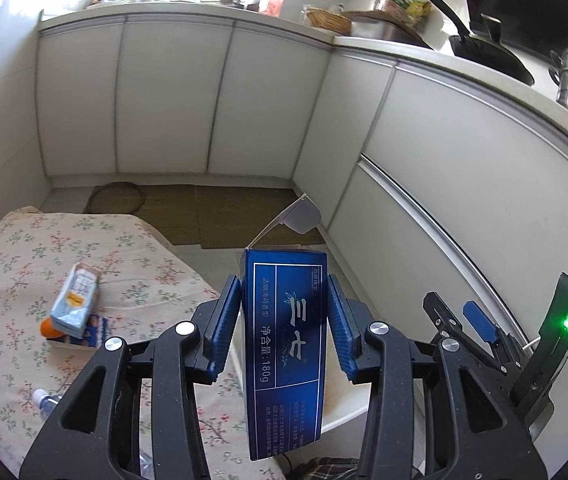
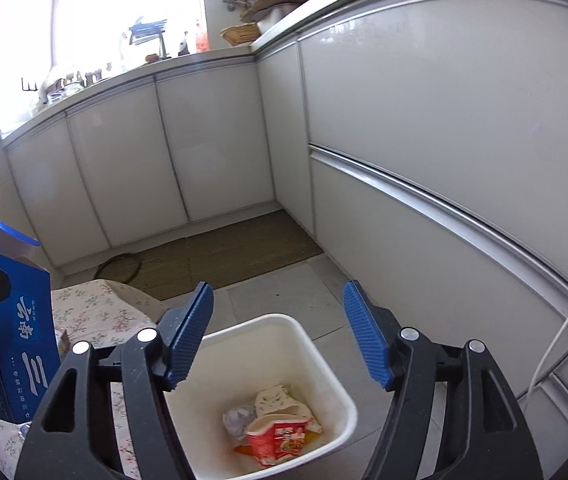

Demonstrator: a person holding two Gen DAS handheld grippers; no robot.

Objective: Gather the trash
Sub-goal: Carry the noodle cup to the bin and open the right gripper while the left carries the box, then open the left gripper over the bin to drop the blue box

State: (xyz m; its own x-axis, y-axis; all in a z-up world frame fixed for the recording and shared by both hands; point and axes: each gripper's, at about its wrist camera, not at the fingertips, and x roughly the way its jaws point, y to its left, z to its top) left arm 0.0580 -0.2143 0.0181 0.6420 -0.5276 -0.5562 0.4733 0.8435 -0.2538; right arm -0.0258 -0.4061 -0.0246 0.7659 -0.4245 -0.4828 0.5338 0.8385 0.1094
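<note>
My left gripper (image 1: 283, 284) is shut on a tall blue carton box (image 1: 285, 340), held upright with its top flap open; the same box (image 2: 16, 340) shows at the left edge of the right wrist view. My right gripper (image 2: 277, 288) stands open with nothing between its blue pads (image 2: 188, 336), hovering over a white square bin (image 2: 347, 400) on the floor. In the bin lie a crushed red cup (image 2: 280, 440), a crumpled wrapper (image 2: 238, 420) and other scraps. On the floral tablecloth (image 1: 24, 260) to the left rest a light blue milk carton (image 1: 74, 300) and a bottle (image 1: 42, 398).
White kitchen cabinets (image 1: 172, 100) wrap around the corner ahead and to the right. Brown mats (image 1: 224, 208) cover the floor by the cabinets. A white cable (image 2: 555, 344) hangs at the right. Pots and a pan (image 1: 491, 52) sit on the counter above.
</note>
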